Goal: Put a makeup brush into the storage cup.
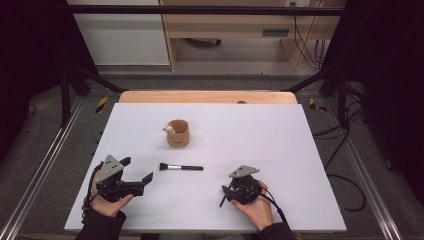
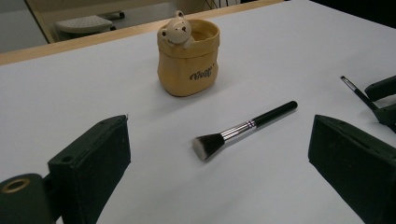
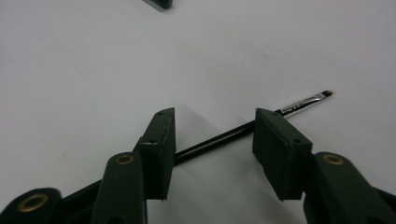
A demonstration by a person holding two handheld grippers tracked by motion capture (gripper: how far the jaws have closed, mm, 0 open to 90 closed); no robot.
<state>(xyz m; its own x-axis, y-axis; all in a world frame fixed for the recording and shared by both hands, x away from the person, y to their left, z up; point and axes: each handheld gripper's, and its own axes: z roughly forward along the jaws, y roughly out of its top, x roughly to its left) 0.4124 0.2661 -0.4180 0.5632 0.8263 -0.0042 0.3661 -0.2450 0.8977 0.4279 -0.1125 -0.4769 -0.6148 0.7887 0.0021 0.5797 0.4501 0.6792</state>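
Note:
A yellow bag-shaped cup (image 1: pixel 177 134) (image 2: pixel 189 58) with a small bear figure on its rim stands upright mid-table. A black-handled powder brush (image 1: pixel 181 167) (image 2: pixel 243 130) lies flat in front of it, bristles to the left. My left gripper (image 1: pixel 138 169) (image 2: pixel 219 123) rests at the front left, open wide, facing the brush with nothing between its jaws. My right gripper (image 1: pixel 225 192) (image 3: pixel 213 116) is low at the front right. A thin liner brush (image 3: pixel 219 137) (image 2: pixel 357 91) lies on the table across the gap between its jaws, whose pads stand clear of it.
The white board (image 1: pixel 280 130) covers a wooden table whose far edge (image 1: pixel 207 96) shows. Dark frame bars and cables run along both sides on the floor. A dark jaw tip (image 3: pixel 159 3) peeks in at the top of the right gripper view.

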